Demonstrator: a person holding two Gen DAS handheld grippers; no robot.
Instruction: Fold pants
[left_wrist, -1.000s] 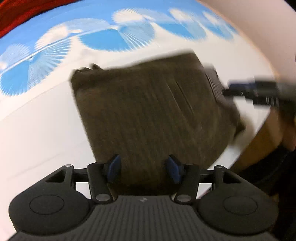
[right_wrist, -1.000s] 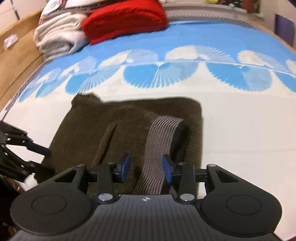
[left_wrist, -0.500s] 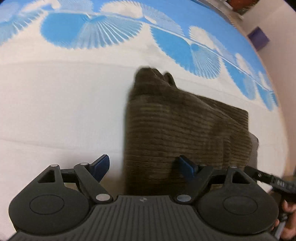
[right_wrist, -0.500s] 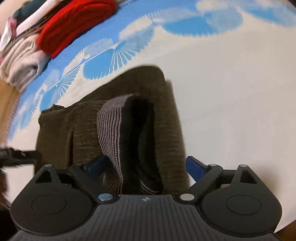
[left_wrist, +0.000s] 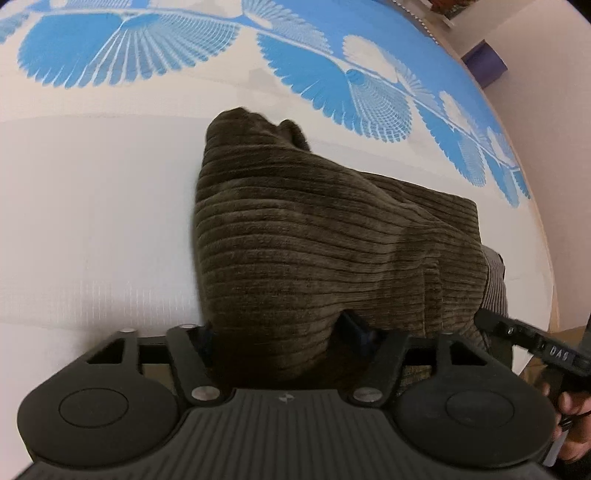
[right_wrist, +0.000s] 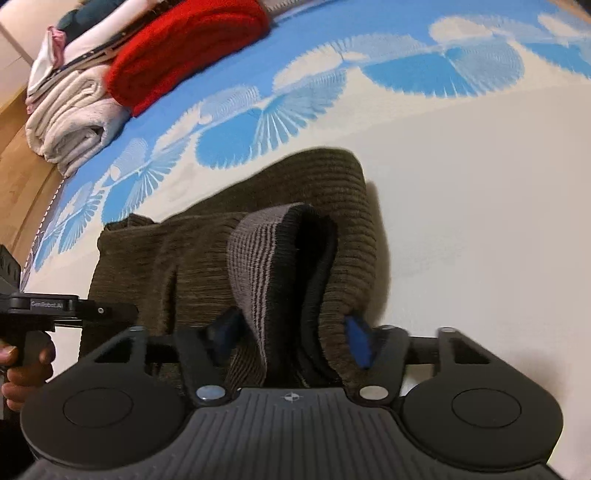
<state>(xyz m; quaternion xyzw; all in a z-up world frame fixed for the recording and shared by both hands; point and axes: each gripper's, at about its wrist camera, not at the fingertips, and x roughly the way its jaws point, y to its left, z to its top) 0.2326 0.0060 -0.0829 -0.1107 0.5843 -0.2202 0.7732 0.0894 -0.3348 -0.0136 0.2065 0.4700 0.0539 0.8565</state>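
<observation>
Left wrist view: the left tool (left_wrist: 282, 334) bears down on the near edge of the brown corduroy pants (left_wrist: 314, 236), which lie folded into a thick bundle on the bed (left_wrist: 92, 221) with its blue fan-patterned cover. The jaws are closing with a hump of cloth bunched between them; the fingers are mostly buried in the fabric, so whether the pads already press cannot be told. At the right edge the other tool and the person's hand (left_wrist: 570, 402) come in beside the bundle.

Right wrist view: the right tool (right_wrist: 291, 334) is closing around the striped waistband (right_wrist: 258, 258) and the dark lining beside it, the blue pads close against the cloth on both sides. Folded towels (right_wrist: 70, 122) and a red blanket (right_wrist: 184, 48) sit well apart at the head of the bed.

The risk looks plain: each tool may catch only the top layer, so the fold would peel open on lifting; an uneven bite between the two hands could skew the bundle, and the springy waistband could slip free.
</observation>
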